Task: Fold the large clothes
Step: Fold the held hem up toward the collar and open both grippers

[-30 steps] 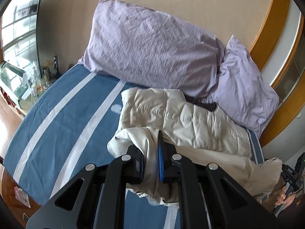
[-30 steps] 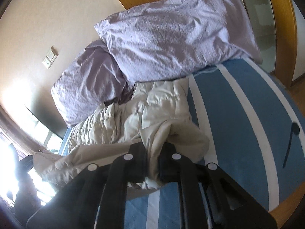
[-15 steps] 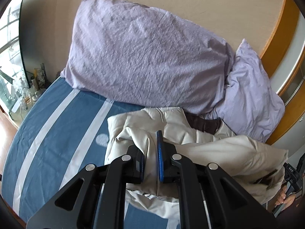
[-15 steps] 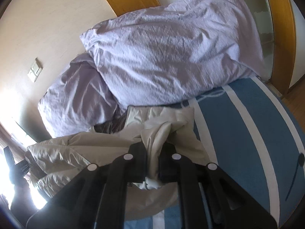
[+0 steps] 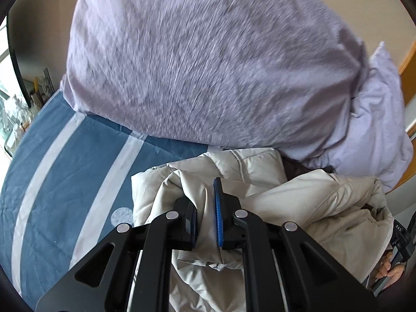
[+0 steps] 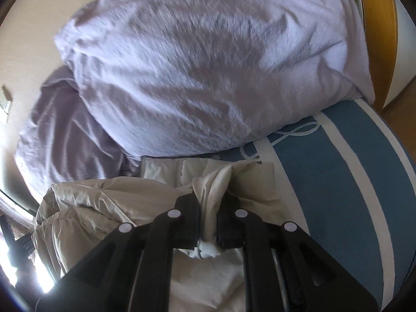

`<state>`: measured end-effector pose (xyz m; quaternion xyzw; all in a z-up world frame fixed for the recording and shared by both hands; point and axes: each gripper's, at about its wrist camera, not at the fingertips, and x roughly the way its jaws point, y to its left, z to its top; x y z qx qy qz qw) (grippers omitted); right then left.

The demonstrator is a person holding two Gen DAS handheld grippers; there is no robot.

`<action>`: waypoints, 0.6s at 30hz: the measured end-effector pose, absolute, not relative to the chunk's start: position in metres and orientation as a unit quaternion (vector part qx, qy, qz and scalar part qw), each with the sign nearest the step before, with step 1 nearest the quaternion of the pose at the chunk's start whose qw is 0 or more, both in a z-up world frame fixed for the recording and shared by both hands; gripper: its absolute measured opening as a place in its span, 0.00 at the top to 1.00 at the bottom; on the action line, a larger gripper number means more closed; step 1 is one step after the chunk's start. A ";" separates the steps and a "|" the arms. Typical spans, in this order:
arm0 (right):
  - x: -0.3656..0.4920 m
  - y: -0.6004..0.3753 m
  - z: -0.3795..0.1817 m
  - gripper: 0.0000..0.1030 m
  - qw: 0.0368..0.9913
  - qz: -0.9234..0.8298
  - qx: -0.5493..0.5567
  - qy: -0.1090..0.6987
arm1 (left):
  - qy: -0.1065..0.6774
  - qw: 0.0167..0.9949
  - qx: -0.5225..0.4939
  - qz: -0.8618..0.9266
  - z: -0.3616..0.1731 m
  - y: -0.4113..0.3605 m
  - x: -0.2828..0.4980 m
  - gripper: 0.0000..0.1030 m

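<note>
A cream quilted jacket [image 5: 299,202] lies bunched on the blue striped bed, close under the lilac pillows. My left gripper [image 5: 205,208] is shut on a fold of the jacket's fabric at its left side. In the right wrist view the jacket [image 6: 109,202] fills the lower left, and my right gripper [image 6: 209,215] is shut on a bunched edge of it. The folded-over layer lies on top of the jacket's lower layer, whose far edge [image 6: 161,166] touches the pillows. The jacket's dark lining [image 5: 293,169] peeks out near the collar.
Two large lilac pillows [image 5: 208,65] [image 6: 208,65] lean on the beige wall at the head of the bed. The blue sheet with white stripes [image 5: 65,169] [image 6: 351,169] spreads on both sides. A cluttered side table [image 5: 15,109] stands at the far left. A wooden frame [image 6: 377,26] stands at right.
Both grippers have carried the held jacket edge forward toward the pillows, folding it over the rest of the jacket. The pillows now fill most of both views.
</note>
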<state>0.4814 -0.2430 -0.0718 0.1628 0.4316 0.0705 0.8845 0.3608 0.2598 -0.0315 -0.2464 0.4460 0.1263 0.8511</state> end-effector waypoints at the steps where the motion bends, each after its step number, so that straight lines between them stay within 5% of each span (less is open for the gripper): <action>1: 0.487 -0.241 -0.075 0.89 0.882 0.067 0.162 0.437 | 0.452 0.846 -0.252 0.127 -0.037 0.263 0.367 0.90; 8: 0.522 -0.235 -0.101 0.85 0.865 0.045 0.183 0.466 | 0.467 0.832 -0.271 0.125 -0.058 0.277 0.394 0.87; 14: 0.534 -0.238 -0.102 0.65 0.851 0.053 0.207 0.480 | 0.476 0.821 -0.293 0.119 -0.065 0.283 0.405 0.82; 18: 0.529 -0.244 -0.086 0.50 0.855 0.064 0.213 0.468 | 0.475 0.819 -0.304 0.105 -0.057 0.287 0.408 0.67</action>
